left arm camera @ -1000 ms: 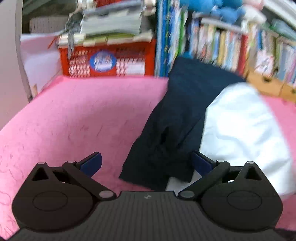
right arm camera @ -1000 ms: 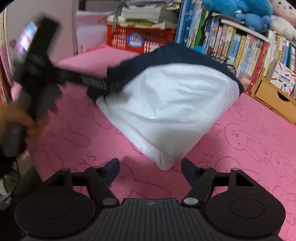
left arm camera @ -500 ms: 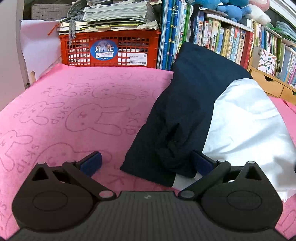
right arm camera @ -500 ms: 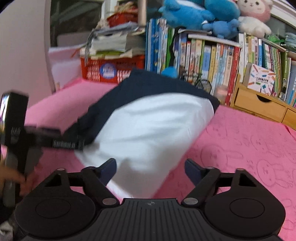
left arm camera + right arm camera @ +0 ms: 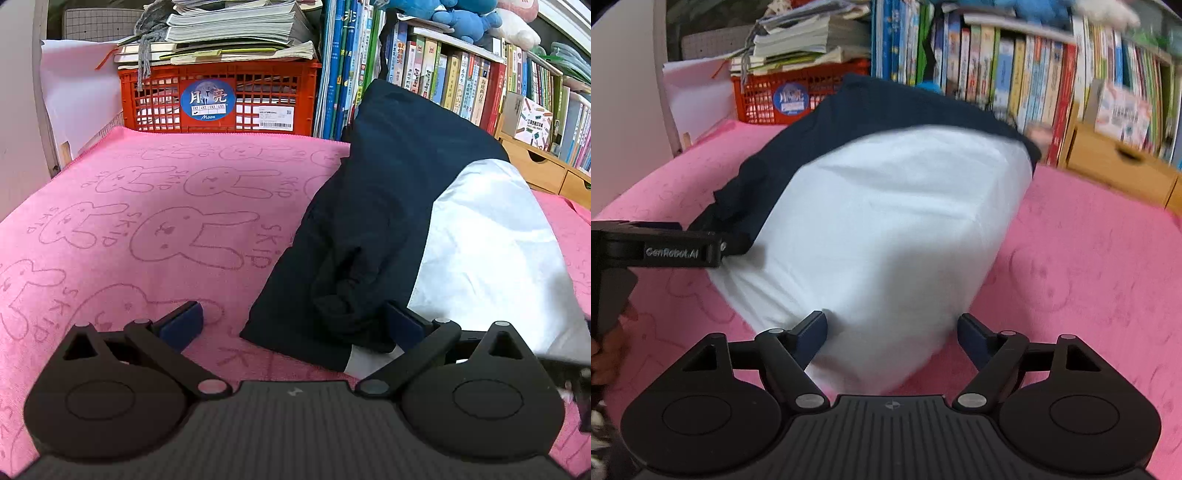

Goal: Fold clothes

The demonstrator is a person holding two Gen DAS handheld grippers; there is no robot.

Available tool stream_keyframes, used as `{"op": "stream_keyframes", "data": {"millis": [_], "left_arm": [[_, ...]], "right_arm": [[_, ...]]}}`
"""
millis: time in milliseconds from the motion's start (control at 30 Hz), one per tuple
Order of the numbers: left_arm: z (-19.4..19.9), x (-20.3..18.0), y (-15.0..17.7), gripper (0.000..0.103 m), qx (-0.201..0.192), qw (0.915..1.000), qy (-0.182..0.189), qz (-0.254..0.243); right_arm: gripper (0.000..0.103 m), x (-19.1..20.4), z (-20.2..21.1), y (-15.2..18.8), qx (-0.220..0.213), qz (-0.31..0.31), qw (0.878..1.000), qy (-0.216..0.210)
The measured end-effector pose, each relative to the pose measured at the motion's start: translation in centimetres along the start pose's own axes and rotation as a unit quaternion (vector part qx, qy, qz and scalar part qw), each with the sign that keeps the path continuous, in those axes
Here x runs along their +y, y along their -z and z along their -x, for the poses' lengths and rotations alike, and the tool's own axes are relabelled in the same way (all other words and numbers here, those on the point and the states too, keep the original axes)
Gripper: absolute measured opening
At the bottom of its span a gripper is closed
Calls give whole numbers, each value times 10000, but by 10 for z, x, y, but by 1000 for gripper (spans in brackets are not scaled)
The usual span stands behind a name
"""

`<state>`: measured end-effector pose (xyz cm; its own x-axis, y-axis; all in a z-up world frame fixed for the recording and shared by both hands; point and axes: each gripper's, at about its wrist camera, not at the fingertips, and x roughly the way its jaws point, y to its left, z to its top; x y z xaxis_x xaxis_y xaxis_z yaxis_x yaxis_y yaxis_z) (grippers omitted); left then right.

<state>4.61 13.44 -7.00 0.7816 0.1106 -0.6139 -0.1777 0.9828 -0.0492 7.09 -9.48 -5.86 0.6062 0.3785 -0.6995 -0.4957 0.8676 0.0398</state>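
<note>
- Left wrist view: bright, even indoor light, sharp focus; the pink towel shows its printed rabbits crisply.
- Soft shadow under the garment toward 6 o'clock.
- Right wrist view: motion blur smears the books from 12 to 3 o'clock.
- Fisheye bending curves both views' edges, with dark corners at 7 and 5 o'clock.

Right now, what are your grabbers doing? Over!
Left gripper open at shirt's dark corner. Right gripper opening over white end. Nothing held. Pink towel bare around it.
</note>
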Motion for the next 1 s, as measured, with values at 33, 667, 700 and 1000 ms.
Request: {"op": "stream_keyframes", "data": {"millis": [33, 667, 700, 1000], "left_arm": [[0, 0, 0, 103, -2, 10000, 1, 5], [0, -1, 1, 103, -66, 10000, -37, -25], [0, -1, 1, 103, -76, 10000, -34, -31], [1, 1, 2, 103, -127, 9999, 15, -27]], "right_arm": [[80, -3, 2, 2, 55, -39, 9999, -107], [85, 5, 26, -22, -689, 229, 9972, -204], [85, 6, 15, -23, -533, 257, 9981, -153], [89, -20, 21, -1, 176, -183, 9983, -526]]}}
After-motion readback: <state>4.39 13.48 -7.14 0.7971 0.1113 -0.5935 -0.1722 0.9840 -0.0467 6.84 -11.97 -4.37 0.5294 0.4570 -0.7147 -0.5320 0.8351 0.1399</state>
